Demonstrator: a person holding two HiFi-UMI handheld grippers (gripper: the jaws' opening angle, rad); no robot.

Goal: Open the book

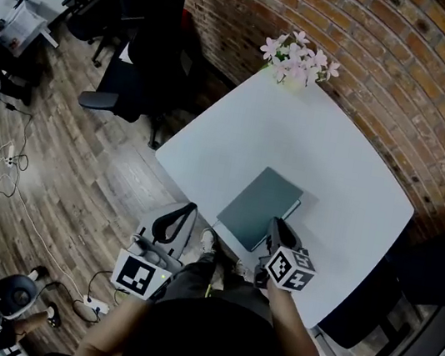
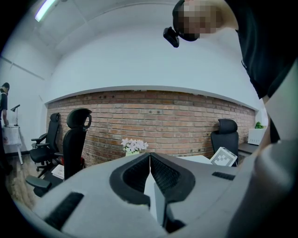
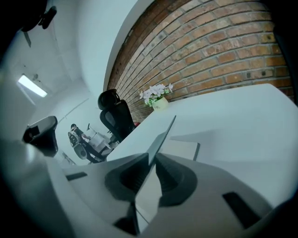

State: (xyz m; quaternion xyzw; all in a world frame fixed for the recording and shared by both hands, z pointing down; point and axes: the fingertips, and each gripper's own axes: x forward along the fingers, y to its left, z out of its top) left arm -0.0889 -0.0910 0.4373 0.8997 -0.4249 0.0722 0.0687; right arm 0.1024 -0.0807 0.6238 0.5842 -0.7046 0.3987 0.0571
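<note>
Brick wall (image 1: 393,66) and wooden floor (image 1: 66,155) surround a white tabletop (image 1: 344,159) in the head view. At the tabletop's 12 o'clock corner stands a pale pot (image 1: 292,81) holding pink and white flowers (image 1: 297,59). A teal book (image 1: 260,205) lies near the 6 o'clock edge. The right tool (image 1: 280,229) sits at the book's 5 o'clock corner, while the left tool (image 1: 177,220) hangs just off the tabletop's edge, at about 8 o'clock from the book. A black office chair (image 1: 151,26) stands on the floor at 10 o'clock.

From the left gripper view, the left tool (image 2: 150,158) has its jaws closed tip to tip with nothing held between them. Past the tips, the pot of flowers (image 2: 134,145) stands at 11 o'clock before the brick wall (image 2: 163,121), the office chair (image 2: 75,139) is at 9 o'clock, and the right tool's marker cube (image 2: 223,157) shows at 3 o'clock.

Within the right gripper view, the right tool (image 3: 151,160) is clamped on the book's cover (image 3: 160,139). The thin board runs between the pads and stands tilted up off the rest of the book, which lies flat on the tabletop (image 3: 242,116). The pot (image 3: 160,104) with its flowers (image 3: 156,95) is at 12 o'clock by the brick wall.
</note>
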